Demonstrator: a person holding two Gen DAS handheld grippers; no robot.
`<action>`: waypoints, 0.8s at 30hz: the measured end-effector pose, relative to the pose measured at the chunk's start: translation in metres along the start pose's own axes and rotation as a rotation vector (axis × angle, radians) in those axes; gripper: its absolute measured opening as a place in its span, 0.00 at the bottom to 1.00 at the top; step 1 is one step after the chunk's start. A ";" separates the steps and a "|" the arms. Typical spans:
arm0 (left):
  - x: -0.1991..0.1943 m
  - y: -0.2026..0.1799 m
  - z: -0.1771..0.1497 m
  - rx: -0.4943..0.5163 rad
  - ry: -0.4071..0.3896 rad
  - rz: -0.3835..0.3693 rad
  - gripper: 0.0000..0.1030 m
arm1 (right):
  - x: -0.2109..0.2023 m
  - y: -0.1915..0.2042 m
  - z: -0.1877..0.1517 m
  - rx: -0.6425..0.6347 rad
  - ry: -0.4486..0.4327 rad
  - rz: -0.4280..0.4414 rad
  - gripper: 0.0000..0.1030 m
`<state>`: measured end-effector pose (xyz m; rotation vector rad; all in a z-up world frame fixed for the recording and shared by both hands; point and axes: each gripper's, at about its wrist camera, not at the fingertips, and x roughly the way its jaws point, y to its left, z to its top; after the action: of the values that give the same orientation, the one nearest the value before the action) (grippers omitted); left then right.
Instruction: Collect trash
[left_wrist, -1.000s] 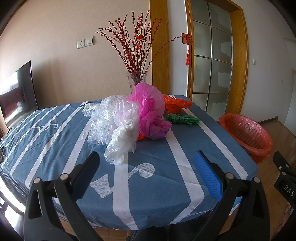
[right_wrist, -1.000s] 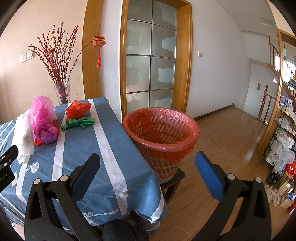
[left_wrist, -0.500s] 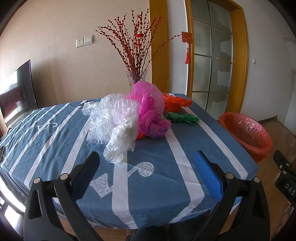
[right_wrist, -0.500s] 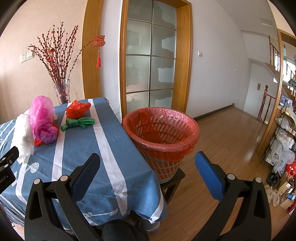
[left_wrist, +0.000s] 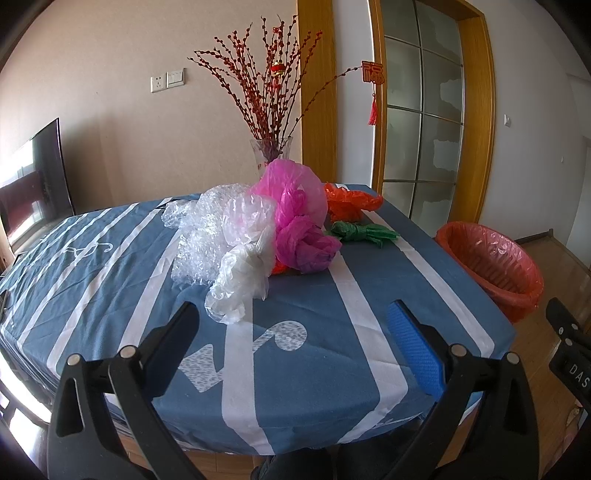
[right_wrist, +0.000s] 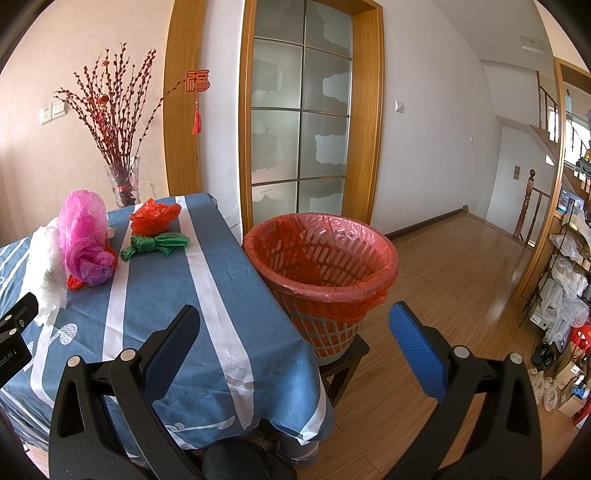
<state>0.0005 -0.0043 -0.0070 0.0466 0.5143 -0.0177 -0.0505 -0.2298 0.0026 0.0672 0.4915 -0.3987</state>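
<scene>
In the left wrist view, the left gripper (left_wrist: 291, 325) has its jaws spread wide and holds nothing. It hovers above the near part of the table (left_wrist: 369, 295), which wears a blue cloth with white stripes. The trash lies ahead of it, in a heap: a crumpled white plastic bag (left_wrist: 240, 277) is the nearest, just beyond the left finger. Behind it sit clear bubble wrap (left_wrist: 199, 240), a shiny pink bag (left_wrist: 299, 221), an orange bag (left_wrist: 349, 203) and a twisted green bag (left_wrist: 364, 232).

In the right wrist view, the right gripper (right_wrist: 293, 326) is also wide open and empty, above the table corner. The bin (right_wrist: 321, 273), a round lattice basket lined with thin red plastic, stands on a dark stool (right_wrist: 351, 354) just beside the table (right_wrist: 229, 280), ahead between the fingers. The pink bag (right_wrist: 83, 236) and green bag (right_wrist: 155, 243) lie far left.
</scene>
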 end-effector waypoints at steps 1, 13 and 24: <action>0.001 0.000 0.000 0.000 0.002 0.000 0.96 | 0.000 0.000 0.000 0.000 0.000 0.000 0.98; 0.016 0.016 -0.006 -0.018 0.051 0.014 0.96 | 0.002 -0.003 -0.002 0.001 0.019 0.008 0.98; 0.072 0.061 0.020 -0.075 0.052 0.059 0.87 | 0.013 0.005 -0.005 -0.011 0.053 0.031 0.98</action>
<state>0.0745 0.0554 -0.0227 -0.0112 0.5648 0.0602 -0.0400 -0.2290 -0.0081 0.0749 0.5447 -0.3648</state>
